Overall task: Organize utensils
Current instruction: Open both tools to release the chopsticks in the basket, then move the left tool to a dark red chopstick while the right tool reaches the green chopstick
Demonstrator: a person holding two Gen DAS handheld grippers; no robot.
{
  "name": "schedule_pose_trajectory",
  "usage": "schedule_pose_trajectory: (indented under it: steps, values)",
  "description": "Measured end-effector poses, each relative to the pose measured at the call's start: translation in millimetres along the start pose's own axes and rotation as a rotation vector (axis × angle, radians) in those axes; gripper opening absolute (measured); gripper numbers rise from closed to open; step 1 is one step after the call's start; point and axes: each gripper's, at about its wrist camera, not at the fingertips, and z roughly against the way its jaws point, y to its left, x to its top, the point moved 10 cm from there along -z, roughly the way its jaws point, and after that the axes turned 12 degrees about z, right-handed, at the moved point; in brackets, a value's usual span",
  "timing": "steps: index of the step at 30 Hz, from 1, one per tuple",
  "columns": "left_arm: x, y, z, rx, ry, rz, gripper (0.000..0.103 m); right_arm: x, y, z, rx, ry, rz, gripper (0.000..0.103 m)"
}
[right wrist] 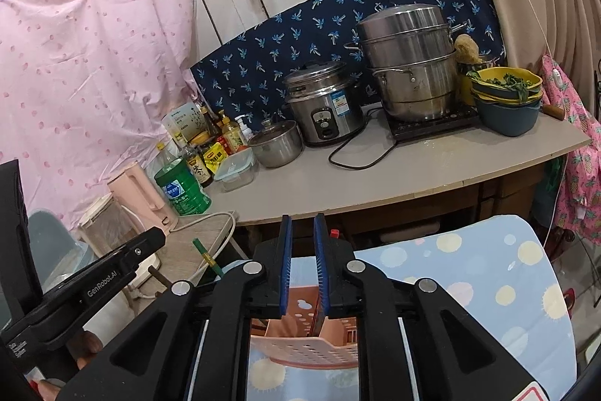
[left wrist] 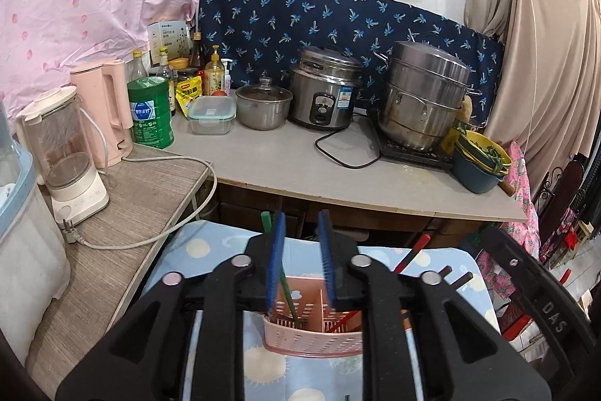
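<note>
A pink slotted utensil holder (left wrist: 311, 341) (right wrist: 300, 348) stands on a blue dotted cloth, right below both grippers. My left gripper (left wrist: 301, 213) is slightly open. A green chopstick (left wrist: 292, 303) (right wrist: 206, 255) stands in the holder and leans along the left pad, with the right pad apart from it. My right gripper (right wrist: 303, 215) is also slightly open. A red chopstick (right wrist: 333, 232) (left wrist: 415, 248) slants down past its right pad into the holder. Two dark chopstick ends (left wrist: 460, 277) stick up beside it.
The cloth-covered surface (right wrist: 469, 269) sits in front of a grey counter (left wrist: 300, 160) with a rice cooker (left wrist: 325, 93), a steamer pot (left wrist: 424, 96), stacked bowls (left wrist: 477, 168) and bottles. A side shelf at left bears a pink kettle (left wrist: 105, 108), a blender (left wrist: 64, 153) and a loose cord.
</note>
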Motion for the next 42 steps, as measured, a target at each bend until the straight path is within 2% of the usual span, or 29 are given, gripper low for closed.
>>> schedule_pose_trajectory:
  steps: [2, 6, 13, 23, 29, 42]
  values:
    - [0.2, 3.1, 3.6, 0.002, -0.006, 0.005, 0.028, 1.9, -0.2, 6.3, -0.001, -0.014, -0.005, 0.025]
    - [-0.6, 5.7, 10.5, 0.000, -0.011, 0.009, 0.033, 3.0, 0.7, 16.6, 0.002, -0.026, -0.009, 0.026]
    - [-7.6, 10.7, 30.1, -0.007, -0.013, 0.009, 0.034, -7.0, 5.6, 37.7, 0.011, -0.025, -0.012, 0.026]
    - [-40.7, 18.1, 62.3, -0.015, 0.015, -0.002, 0.036, -51.5, 12.2, 66.3, 0.019, 0.026, -0.032, 0.026]
    - [-61.8, 26.0, 78.3, -0.015, 0.031, 0.001, 0.042, -78.6, 16.7, 82.7, 0.012, 0.056, -0.025, 0.026]
    - [-136.4, 49.6, 94.8, 0.013, 0.135, -0.021, 0.042, -149.3, 20.4, 115.2, -0.005, 0.154, -0.002, 0.026]
